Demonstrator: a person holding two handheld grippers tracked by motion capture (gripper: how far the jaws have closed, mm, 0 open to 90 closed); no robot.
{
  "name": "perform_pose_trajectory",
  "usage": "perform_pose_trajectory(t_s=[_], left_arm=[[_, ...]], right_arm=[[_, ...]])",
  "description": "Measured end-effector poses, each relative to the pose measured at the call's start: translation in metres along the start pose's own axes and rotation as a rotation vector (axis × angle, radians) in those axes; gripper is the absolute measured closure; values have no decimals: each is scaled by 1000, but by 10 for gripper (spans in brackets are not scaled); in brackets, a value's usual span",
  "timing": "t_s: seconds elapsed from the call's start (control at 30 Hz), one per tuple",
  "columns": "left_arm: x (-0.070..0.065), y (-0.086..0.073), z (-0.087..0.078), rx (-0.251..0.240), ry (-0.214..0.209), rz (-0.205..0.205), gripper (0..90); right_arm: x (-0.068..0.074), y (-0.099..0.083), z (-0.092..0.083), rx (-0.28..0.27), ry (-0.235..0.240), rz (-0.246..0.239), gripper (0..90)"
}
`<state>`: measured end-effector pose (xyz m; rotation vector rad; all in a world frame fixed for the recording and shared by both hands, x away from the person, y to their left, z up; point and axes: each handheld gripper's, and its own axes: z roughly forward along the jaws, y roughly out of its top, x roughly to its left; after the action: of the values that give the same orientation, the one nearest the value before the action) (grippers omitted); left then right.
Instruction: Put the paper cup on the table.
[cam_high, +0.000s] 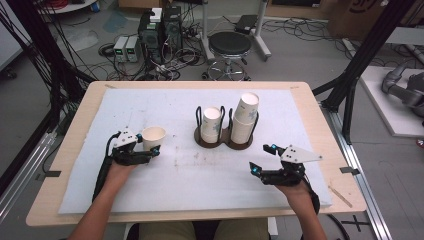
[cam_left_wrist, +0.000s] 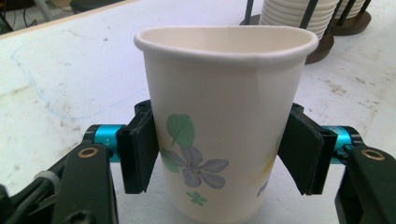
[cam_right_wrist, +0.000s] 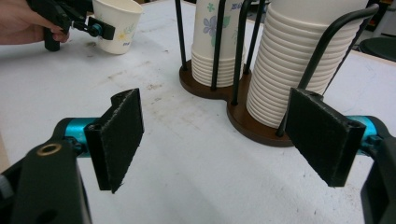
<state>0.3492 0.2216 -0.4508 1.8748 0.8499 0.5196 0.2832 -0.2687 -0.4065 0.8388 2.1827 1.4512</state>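
Observation:
A white paper cup (cam_high: 153, 137) printed with flowers stands on the left part of the white mat. My left gripper (cam_high: 149, 143) is shut on it: in the left gripper view both pads (cam_left_wrist: 140, 154) press the cup (cam_left_wrist: 224, 121) at its sides and its rim is squashed out of round. The right gripper view shows this cup (cam_right_wrist: 116, 25) and gripper (cam_right_wrist: 93, 28) far off at top left. My right gripper (cam_high: 263, 158) stands open near the front right, nothing between its pads (cam_right_wrist: 119, 135). It faces the brown cup holder (cam_right_wrist: 252, 123).
The holder (cam_high: 200, 141) has two black wire bays: a short stack of cups (cam_high: 212, 122) on the left and a taller stack (cam_high: 245, 117) on the right. The mat (cam_high: 150, 105) covers a wooden table (cam_high: 80, 115). A black stool (cam_high: 230, 45) and computer boxes (cam_high: 160, 32) stand beyond.

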Motion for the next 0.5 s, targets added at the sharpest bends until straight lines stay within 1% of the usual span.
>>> perform_pose_trajectory(t_s=[0.1, 0.23, 0.33, 0.47, 0.5], left_arm=[[1, -1, -6, 28, -4, -29, 346], [0, -5, -12, 63, -1, -31, 346], [-2, -5, -15, 75, 3, -25, 344], [-3, -5, -15, 78, 10, -20, 332], [-4, -6, -15, 74, 16, -25, 321]], right_arm=[[1, 1, 0, 1, 1, -3, 205], [2, 2, 1, 3, 9, -9, 206], [2, 2, 2, 2, 12, -9, 206], [1, 2, 3, 7, 18, -10, 206], [1, 2, 3, 7, 20, -10, 206]])
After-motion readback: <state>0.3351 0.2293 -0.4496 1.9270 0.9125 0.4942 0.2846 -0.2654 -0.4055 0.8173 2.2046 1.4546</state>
